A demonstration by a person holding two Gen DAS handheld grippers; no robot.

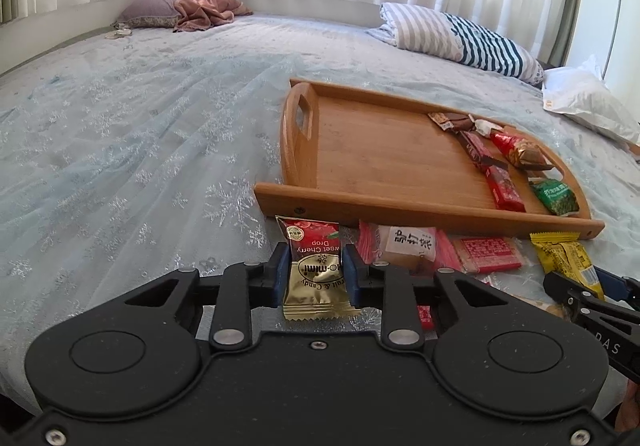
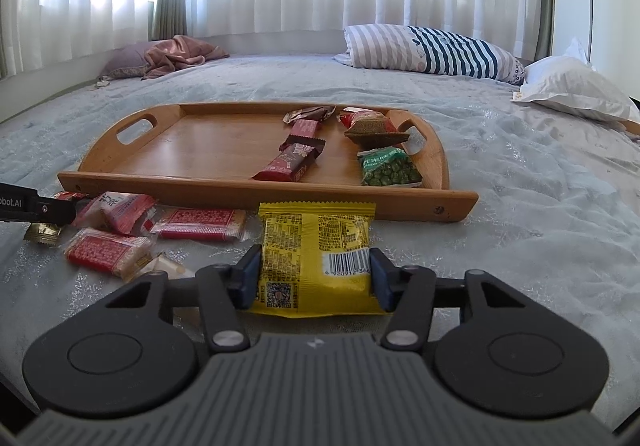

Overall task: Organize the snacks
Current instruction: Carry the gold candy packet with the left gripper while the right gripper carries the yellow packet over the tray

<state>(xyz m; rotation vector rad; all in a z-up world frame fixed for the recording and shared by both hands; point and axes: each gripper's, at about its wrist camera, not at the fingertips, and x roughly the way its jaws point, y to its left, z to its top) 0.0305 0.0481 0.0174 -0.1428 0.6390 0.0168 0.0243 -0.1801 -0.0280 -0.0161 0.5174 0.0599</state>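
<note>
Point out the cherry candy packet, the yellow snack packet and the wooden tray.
cherry candy packet [image 1: 316, 270], left wrist view, its gold middle.
yellow snack packet [image 2: 316, 246], right wrist view, its printed back.
wooden tray [image 2: 224, 188], right wrist view, its near rim.

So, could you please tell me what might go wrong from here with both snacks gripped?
1. The left gripper pinches only the candy packet by its edges; it could slip.
2. The yellow packet in the right gripper might catch the wooden tray rim just ahead.

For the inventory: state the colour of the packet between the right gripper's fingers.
Yellow packet, with dark print and a barcode; right wrist view shows it best.
</note>
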